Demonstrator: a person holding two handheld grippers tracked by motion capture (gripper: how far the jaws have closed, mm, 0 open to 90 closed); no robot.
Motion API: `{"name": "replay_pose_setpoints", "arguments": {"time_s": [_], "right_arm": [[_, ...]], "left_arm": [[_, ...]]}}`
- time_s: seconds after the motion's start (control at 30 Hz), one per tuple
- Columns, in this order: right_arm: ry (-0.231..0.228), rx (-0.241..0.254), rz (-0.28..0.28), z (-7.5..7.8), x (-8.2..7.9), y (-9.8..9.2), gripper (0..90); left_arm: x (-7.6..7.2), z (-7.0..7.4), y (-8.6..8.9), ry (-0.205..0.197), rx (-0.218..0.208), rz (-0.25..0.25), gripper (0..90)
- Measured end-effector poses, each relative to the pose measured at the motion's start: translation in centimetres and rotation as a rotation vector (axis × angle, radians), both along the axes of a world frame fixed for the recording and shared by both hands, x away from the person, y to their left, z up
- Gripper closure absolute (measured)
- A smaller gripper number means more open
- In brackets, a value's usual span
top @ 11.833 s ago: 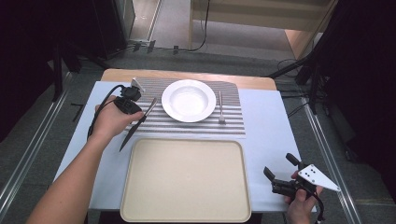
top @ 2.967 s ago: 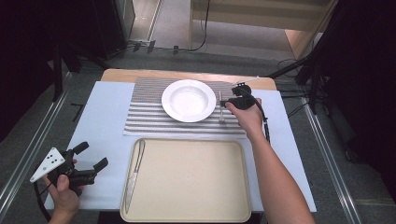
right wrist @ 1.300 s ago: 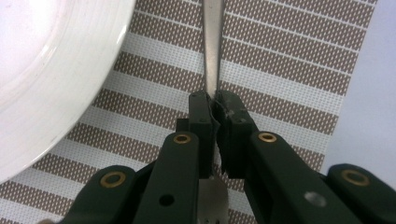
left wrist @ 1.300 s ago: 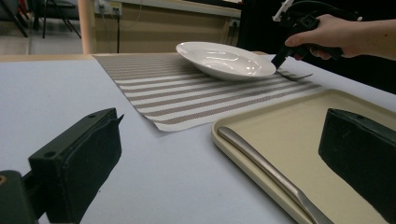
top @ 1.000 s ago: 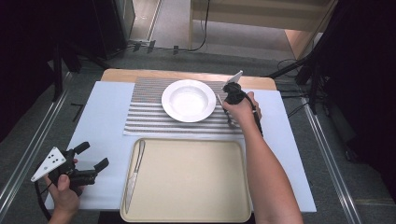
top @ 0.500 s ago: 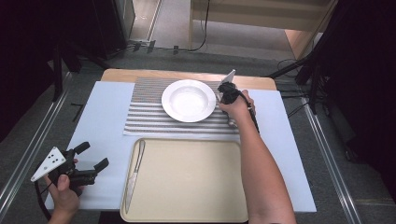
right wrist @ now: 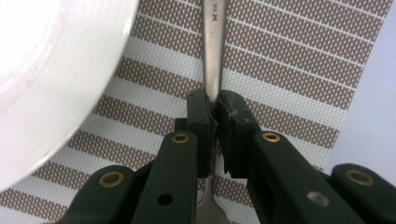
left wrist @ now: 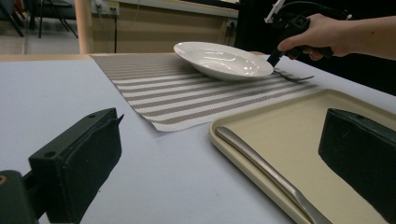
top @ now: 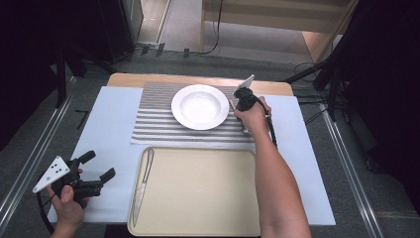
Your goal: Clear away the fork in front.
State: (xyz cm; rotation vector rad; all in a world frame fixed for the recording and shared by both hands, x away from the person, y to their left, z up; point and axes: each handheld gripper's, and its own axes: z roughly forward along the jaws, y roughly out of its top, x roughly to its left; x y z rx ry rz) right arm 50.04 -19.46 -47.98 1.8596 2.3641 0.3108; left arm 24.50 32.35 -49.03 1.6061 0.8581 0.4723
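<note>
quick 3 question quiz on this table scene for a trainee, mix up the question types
1. True or false: the right gripper is shut on the fork.
2. Where does the knife lie? A on the plate, B in the tray, C on the placemat.
3. What does the plate rest on?

Key
1. True: the jaws have just closed on its handle.
2. B, along the left side of the tray.
3. The striped placemat.
</note>
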Motion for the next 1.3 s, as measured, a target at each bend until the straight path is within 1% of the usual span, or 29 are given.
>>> {"name": "replay_pose_setpoints", "arguments": {"time_s": [0.03, 0.07, 0.1, 0.13, 0.17, 0.2, 0.23, 0.27, 0.3, 0.5, 0.53, 0.6, 0.7, 0.73, 0.77, 0.8, 0.83, 0.87, 0.9, 0.93, 0.97, 1.0, 1.03, 1.07, 1.1, 1.13, 1.17, 1.27, 1.3], "right_arm": [[0.0, 0.0, 0.0, 0.0, 0.0, 0.0, 82.0], [-0.015, 0.022, -0.004, 0.2, -0.3, -0.5, 82.0], [-0.015, 0.022, -0.004, 0.2, -0.3, -0.5, 82.0], [-0.016, 0.047, -0.013, 0.3, -0.4, -0.7, 82.1], [-0.044, 0.058, -0.013, 0.5, -0.8, -1.1, 82.1], [-0.052, 0.072, -0.011, 0.6, -0.9, -1.3, 82.1], [-0.052, 0.072, -0.011, 0.6, -0.9, -1.3, 82.1], [-0.08, 0.087, -0.001, 0.9, -1.4, -1.7, 82.1], [-0.08, 0.087, -0.001, 0.9, -1.4, -1.7, 82.1], [-0.157, 0.153, 0.011, 1.1, -2.8, -2.5, 82.1], [-0.151, 0.143, 0.034, 0.8, -3.1, -2.5, 82.1], [-0.147, 0.133, 0.041, 0.7, -3.2, -2.5, 82.0], [-0.105, 0.109, 0.06, 0.4, -3.1, -2.4, 82.0], [-0.105, 0.109, 0.06, 0.4, -3.1, -2.4, 82.0], [-0.083, 0.088, 0.067, 0.3, -3.0, -2.2, 81.9], [-0.083, 0.088, 0.067, 0.3, -3.0, -2.2, 81.9], [-0.067, 0.081, 0.067, 0.2, -2.9, -2.1, 81.8], [-0.038, 0.068, 0.078, 0.1, -2.7, -2.0, 81.6], [-0.038, 0.068, 0.078, 0.1, -2.7, -2.0, 81.6], [-0.006, 0.053, 0.09, -0.2, -2.6, -1.7, 81.3], [-0.006, 0.053, 0.09, -0.2, -2.6, -1.7, 81.3], [-0.024, 0.045, 0.086, -0.2, -2.6, -1.7, 81.1], [-0.034, 0.017, 0.083, -0.2, -2.6, -1.6, 80.9], [-0.03, 0.019, 0.083, -0.2, -2.6, -1.5, 77.9], [-0.03, 0.019, 0.083, -0.2, -2.6, -1.5, 77.9], [-0.015, 0.021, 0.091, -0.1, -2.5, -1.4, 75.7], [-0.015, 0.021, 0.091, -0.1, -2.5, -1.4, 75.7], [0.003, -0.02, 0.118, 0.2, -2.6, -1.2, 75.7], [0.02, -0.032, 0.134, 0.3, -2.6, -1.1, 75.7]], "left_arm": [[0.0, 0.0, 0.0, 0.0, 0.0, 0.0, 0.0], [0.0, 0.0, 0.0, -0.001, 0.003, 0.001, 0.0], [0.0, 0.0, 0.0, -0.001, 0.004, 0.0, 0.0], [0.0, 0.0, 0.0, -0.001, 0.003, 0.001, 0.0], [0.0, 0.0, 0.0, -0.001, 0.003, 0.001, 0.0], [0.0, 0.0, 0.0, -0.002, 0.003, 0.001, 0.0], [0.0, 0.0, 0.0, -0.002, 0.003, 0.001, 0.0], [0.1, 0.0, 0.0, -0.003, 0.005, 0.001, 0.0], [0.1, 0.0, 0.0, -0.003, 0.005, 0.001, 0.0], [0.0, 0.0, -0.1, -0.003, 0.006, 0.001, 0.0], [0.1, 0.0, -0.1, -0.004, 0.006, 0.001, 0.0], [0.1, 0.0, -0.1, -0.002, 0.007, 0.002, 0.0], [0.1, 0.0, -0.2, -0.001, 0.007, 0.004, 0.0], [0.1, 0.0, -0.2, -0.001, 0.007, 0.004, 0.0], [0.1, 0.0, -0.2, -0.001, 0.007, 0.004, 0.0], [0.1, 0.0, -0.2, -0.001, 0.007, 0.004, 0.0], [0.1, 0.0, -0.2, -0.001, 0.006, 0.004, 0.0], [0.1, 0.0, -0.2, -0.002, 0.007, 0.004, 0.0], [0.1, 0.0, -0.2, -0.002, 0.006, 0.003, 0.0], [0.1, 0.0, -0.2, -0.001, 0.006, 0.003, 0.0], [0.1, 0.0, -0.2, -0.002, 0.007, 0.002, 0.0], [0.1, 0.0, -0.1, -0.002, 0.007, 0.002, 0.0], [0.1, 0.0, -0.1, -0.002, 0.007, 0.001, 0.0], [0.1, 0.0, -0.1, -0.003, 0.006, 0.001, 0.0], [0.1, 0.0, -0.1, -0.003, 0.006, 0.001, 0.0], [0.1, 0.0, -0.1, -0.002, 0.007, 0.001, 0.0], [0.1, 0.0, -0.1, -0.002, 0.007, 0.001, 0.0], [0.1, 0.0, -0.2, -0.001, 0.008, 0.002, 0.0], [0.1, 0.0, -0.2, -0.001, 0.008, 0.001, 0.0]]}}
